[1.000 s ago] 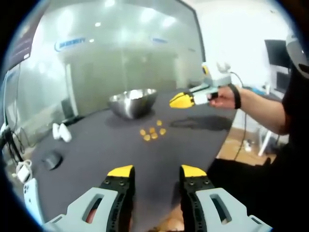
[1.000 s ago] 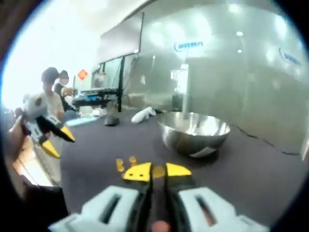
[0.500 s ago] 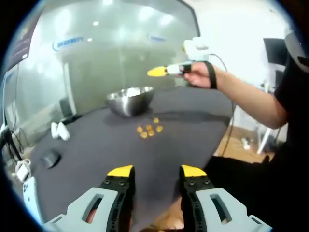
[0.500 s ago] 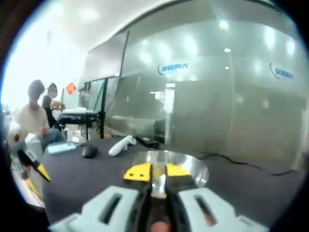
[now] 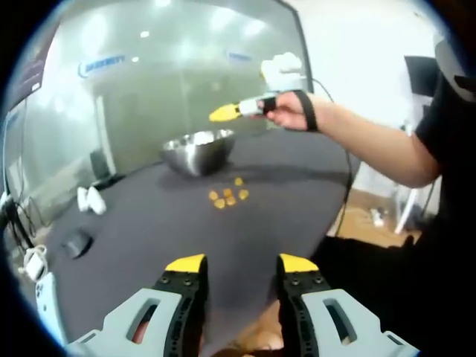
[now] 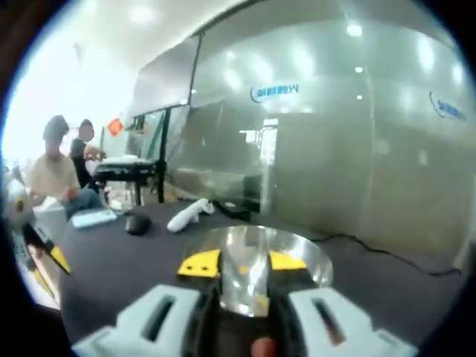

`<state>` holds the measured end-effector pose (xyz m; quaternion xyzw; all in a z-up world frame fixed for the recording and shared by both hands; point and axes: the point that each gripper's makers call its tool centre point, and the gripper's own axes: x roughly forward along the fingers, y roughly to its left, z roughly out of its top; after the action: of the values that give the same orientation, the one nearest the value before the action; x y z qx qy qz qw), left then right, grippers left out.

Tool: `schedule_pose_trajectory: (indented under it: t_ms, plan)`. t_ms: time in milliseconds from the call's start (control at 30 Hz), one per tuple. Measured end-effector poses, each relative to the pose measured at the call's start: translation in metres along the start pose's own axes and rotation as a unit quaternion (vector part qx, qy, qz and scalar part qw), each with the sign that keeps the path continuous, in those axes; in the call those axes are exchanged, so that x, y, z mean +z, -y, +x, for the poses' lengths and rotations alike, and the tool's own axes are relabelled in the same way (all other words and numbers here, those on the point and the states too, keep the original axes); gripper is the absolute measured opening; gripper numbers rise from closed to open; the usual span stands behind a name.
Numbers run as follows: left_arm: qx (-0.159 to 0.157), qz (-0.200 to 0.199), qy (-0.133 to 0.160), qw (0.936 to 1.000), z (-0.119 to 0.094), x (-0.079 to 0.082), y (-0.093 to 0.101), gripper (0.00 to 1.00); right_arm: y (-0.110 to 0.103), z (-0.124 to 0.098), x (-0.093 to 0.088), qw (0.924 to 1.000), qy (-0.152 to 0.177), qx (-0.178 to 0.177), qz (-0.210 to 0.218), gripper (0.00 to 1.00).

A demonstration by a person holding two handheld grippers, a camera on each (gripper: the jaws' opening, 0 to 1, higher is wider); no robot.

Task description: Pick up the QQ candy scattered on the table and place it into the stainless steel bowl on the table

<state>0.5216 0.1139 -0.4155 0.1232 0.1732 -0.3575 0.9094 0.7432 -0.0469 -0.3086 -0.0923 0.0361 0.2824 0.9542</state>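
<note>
Now my table spreads dark across the middle of the left gripper view, with the stainless steel bowl standing upper centre and the QQ candy in a small cluster just below it. My right gripper hangs in the air above the bowl's right side, my hand wrapped round its handle and my forearm stretching in from the right edge. In the right gripper view its jaws stand a little apart over the bowl, a candy piece showing between them. My left gripper sits at bottom centre, jaws wide apart, holding nothing.
</note>
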Motion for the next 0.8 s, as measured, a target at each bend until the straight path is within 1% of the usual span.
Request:
schedule_pose_trajectory:
  t_ms: [67, 133, 167, 200, 233, 267, 300, 400, 433, 467, 500, 533, 600, 700, 733, 767, 800]
  plan:
    - [-0.003, 0.003, 0.0, 1.0, 0.002, 0.002, 0.003, 0.39, 0.001, -0.006, 0.0, 1.0, -0.001, -0.002, -0.006, 0.23]
    - [-0.007, 0.008, 0.001, 0.9999, 0.003, 0.003, 0.005, 0.39, 0.002, -0.014, 0.004, 1.0, 0.005, -0.002, -0.006, 0.23]
    - [-0.009, 0.009, 0.002, 0.9999, 0.003, 0.004, 0.006, 0.39, 0.0, -0.019, 0.008, 0.9999, 0.014, 0.002, -0.002, 0.23]
    - [-0.01, 0.009, 0.002, 0.9999, 0.004, 0.005, 0.007, 0.39, -0.005, -0.024, 0.013, 0.9993, 0.033, 0.016, 0.008, 0.23]
    - [-0.012, 0.01, 0.002, 0.9999, 0.004, 0.005, 0.008, 0.39, -0.011, -0.031, 0.015, 0.9984, 0.044, 0.03, 0.018, 0.22]
    - [-0.013, 0.011, 0.002, 0.9999, 0.005, 0.006, 0.009, 0.39, -0.016, -0.037, 0.014, 0.9973, 0.051, 0.046, 0.025, 0.22]
    - [-0.014, 0.013, 0.002, 0.9998, 0.005, 0.006, 0.01, 0.39, -0.019, -0.044, 0.01, 0.9969, 0.05, 0.054, 0.027, 0.23]
    - [-0.018, 0.016, 0.007, 0.9997, 0.004, 0.009, 0.011, 0.39, -0.018, -0.064, -0.002, 0.9965, 0.052, 0.057, 0.033, 0.23]
    - [-0.018, 0.018, 0.009, 0.9996, 0.004, 0.01, 0.011, 0.39, -0.019, -0.072, -0.009, 0.9962, 0.049, 0.059, 0.042, 0.23]
    - [-0.018, 0.018, 0.01, 0.9996, 0.004, 0.011, 0.01, 0.39, -0.02, -0.079, -0.02, 0.9958, 0.039, 0.064, 0.053, 0.23]
    - [-0.017, 0.017, 0.01, 0.9997, 0.003, 0.011, 0.01, 0.39, -0.022, -0.088, -0.036, 0.9951, 0.02, 0.068, 0.069, 0.23]
    - [-0.017, 0.018, 0.011, 0.9996, 0.003, 0.011, 0.009, 0.39, -0.019, -0.094, -0.045, 0.9952, 0.013, 0.064, 0.073, 0.23]
    - [-0.018, 0.018, 0.009, 0.9996, 0.003, 0.01, 0.01, 0.39, -0.016, -0.103, -0.062, 0.9958, 0.001, 0.056, 0.073, 0.23]
    - [-0.018, 0.02, 0.002, 0.9996, 0.003, 0.006, 0.01, 0.39, -0.011, -0.11, -0.085, 0.9972, -0.017, 0.047, 0.055, 0.23]
    - [-0.018, 0.02, 0.0, 0.9996, 0.003, 0.005, 0.01, 0.39, -0.01, -0.113, -0.097, 0.9966, -0.035, 0.043, 0.062, 0.23]
    - [-0.017, 0.02, 0.0, 0.9996, 0.003, 0.005, 0.009, 0.39, -0.009, -0.114, -0.103, 0.9963, -0.04, 0.04, 0.065, 0.23]
    - [-0.015, 0.019, 0.002, 0.9997, 0.002, 0.005, 0.008, 0.39, -0.01, -0.116, -0.107, 0.9967, -0.04, 0.04, 0.059, 0.23]
